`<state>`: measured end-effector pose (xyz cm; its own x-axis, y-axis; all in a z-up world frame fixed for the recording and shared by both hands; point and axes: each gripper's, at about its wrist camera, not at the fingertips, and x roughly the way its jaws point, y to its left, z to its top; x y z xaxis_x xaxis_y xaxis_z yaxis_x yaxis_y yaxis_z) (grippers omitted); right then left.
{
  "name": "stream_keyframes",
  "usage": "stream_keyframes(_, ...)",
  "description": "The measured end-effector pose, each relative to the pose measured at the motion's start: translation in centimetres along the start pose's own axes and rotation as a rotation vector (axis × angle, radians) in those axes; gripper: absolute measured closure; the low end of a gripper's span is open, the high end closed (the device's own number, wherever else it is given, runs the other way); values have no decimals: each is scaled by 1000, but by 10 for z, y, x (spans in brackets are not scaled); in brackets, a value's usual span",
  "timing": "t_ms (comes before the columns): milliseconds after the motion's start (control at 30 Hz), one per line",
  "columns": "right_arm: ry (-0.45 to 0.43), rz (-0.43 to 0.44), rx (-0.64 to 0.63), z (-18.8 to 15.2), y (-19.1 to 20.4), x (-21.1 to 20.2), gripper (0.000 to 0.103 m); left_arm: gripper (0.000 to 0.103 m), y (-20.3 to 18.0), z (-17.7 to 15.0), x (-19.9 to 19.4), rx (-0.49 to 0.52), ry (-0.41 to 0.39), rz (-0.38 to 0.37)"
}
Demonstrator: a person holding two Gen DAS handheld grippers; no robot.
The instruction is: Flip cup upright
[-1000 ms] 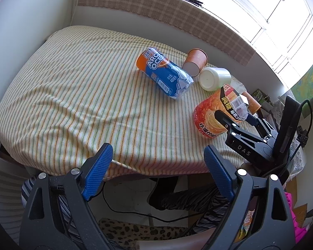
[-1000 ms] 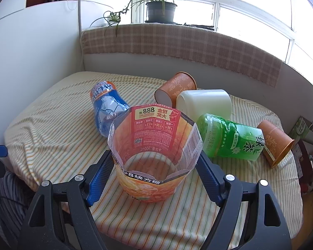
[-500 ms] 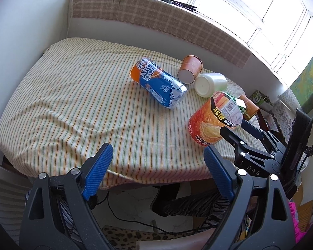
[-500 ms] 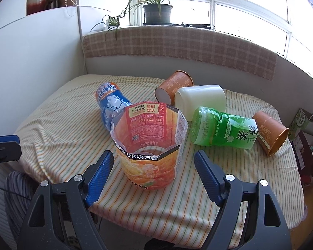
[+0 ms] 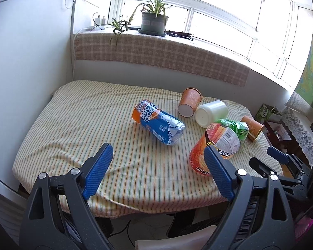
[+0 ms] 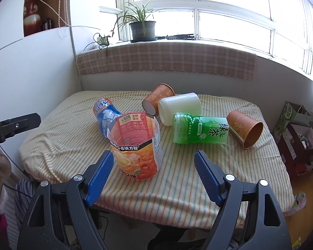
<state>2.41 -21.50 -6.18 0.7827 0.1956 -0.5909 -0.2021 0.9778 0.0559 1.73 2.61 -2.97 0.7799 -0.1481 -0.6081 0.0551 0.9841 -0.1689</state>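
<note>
An orange cut-bottle cup [image 6: 136, 145] stands upright near the table's front edge, open end up; it also shows in the left wrist view [image 5: 213, 148]. My right gripper [image 6: 153, 174] is open and empty, drawn back just in front of that cup. My left gripper [image 5: 158, 171] is open and empty, over the front edge, left of the cup. A blue-orange cup [image 5: 159, 121], a brown paper cup [image 5: 188, 105], a white cup [image 5: 210, 113], a green cup [image 6: 200, 130] and a second brown paper cup [image 6: 245, 131] lie on their sides.
The table wears a striped cloth [image 5: 83, 120]. A white wall [image 5: 27, 66] bounds it on the left, and a checked windowsill [image 5: 160, 56] with a potted plant [image 5: 153, 21] at the back. Boxes and clutter [image 6: 296, 129] sit on the floor to the right.
My right gripper has let go of the orange cup and drawn back from it; the cup now stands on the table. Both grippers have tilted up and pulled away.
</note>
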Motion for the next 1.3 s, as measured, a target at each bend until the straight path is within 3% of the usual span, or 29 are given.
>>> stream_keyframes(333, -83, -46, 23, 7, -7, -29, 23, 12, -14, 5, -18, 52, -133, 75)
stream_keyframes(467, -97, -58, 34, 7, -9, -32, 23, 4, -16, 6, -24, 59, -179, 98)
stream_keyframes(633, -112, -68, 44, 7, -10, -36, 23, 3, -18, 6, -31, 71, -226, 123)
stream_keyframes(1300, -131, -95, 82, 8, -19, -33, 22, 0, -22, 9, -34, 105, -241, 161)
